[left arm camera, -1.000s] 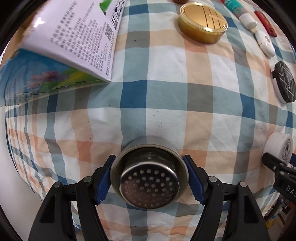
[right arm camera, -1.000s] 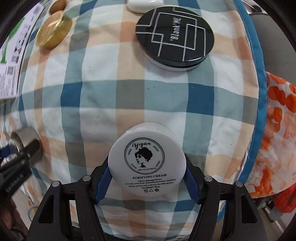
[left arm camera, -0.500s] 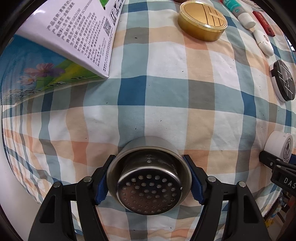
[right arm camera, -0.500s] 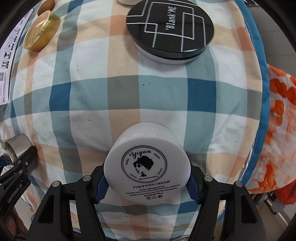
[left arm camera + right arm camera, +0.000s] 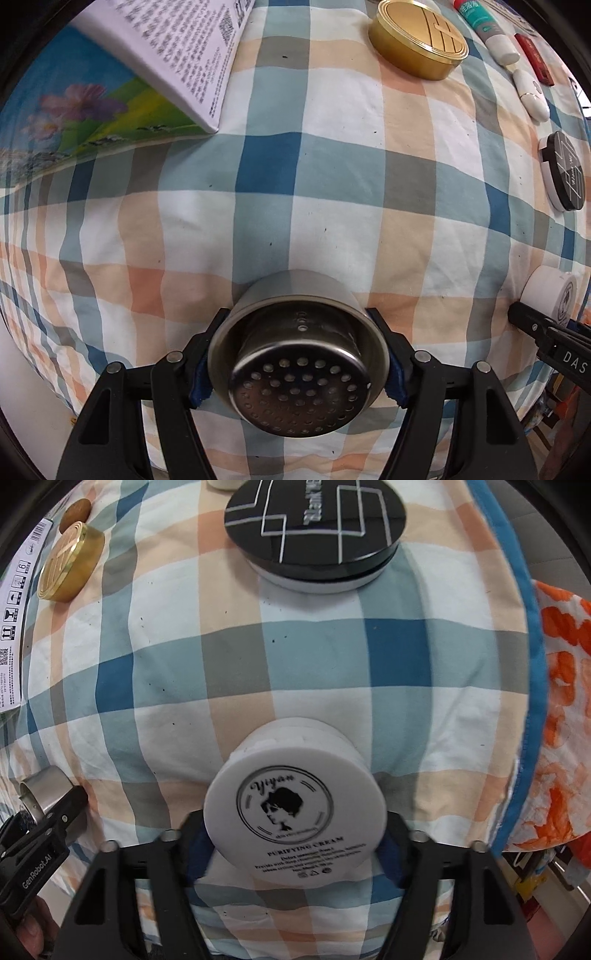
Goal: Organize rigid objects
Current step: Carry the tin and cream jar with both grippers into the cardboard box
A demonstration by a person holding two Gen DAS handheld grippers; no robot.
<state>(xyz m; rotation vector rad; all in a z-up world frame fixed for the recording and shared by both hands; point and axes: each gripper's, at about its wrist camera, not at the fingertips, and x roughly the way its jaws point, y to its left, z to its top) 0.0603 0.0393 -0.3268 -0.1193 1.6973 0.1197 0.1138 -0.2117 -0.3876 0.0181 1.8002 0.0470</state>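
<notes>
My left gripper [image 5: 299,358] is shut on a steel strainer cup [image 5: 299,373] with a perforated end facing the camera, held over the plaid cloth [image 5: 332,177]. My right gripper [image 5: 295,834] is shut on a white cream jar [image 5: 295,816] with a printed lid. The jar also shows at the right edge of the left wrist view [image 5: 550,295], and the steel cup shows at the left edge of the right wrist view [image 5: 44,786].
A gold round tin [image 5: 421,40] [image 5: 70,565], a black-lidded round compact [image 5: 317,535] [image 5: 563,170], a white tube [image 5: 487,29], a small white oblong piece [image 5: 532,96] and a red item [image 5: 533,57] lie on the cloth. A printed box [image 5: 177,55] lies far left. Orange-patterned fabric [image 5: 561,709] hangs beyond the right edge.
Both grippers have moved forward over the cloth with their objects held; the compact and gold tin sit closer and higher in the views.
</notes>
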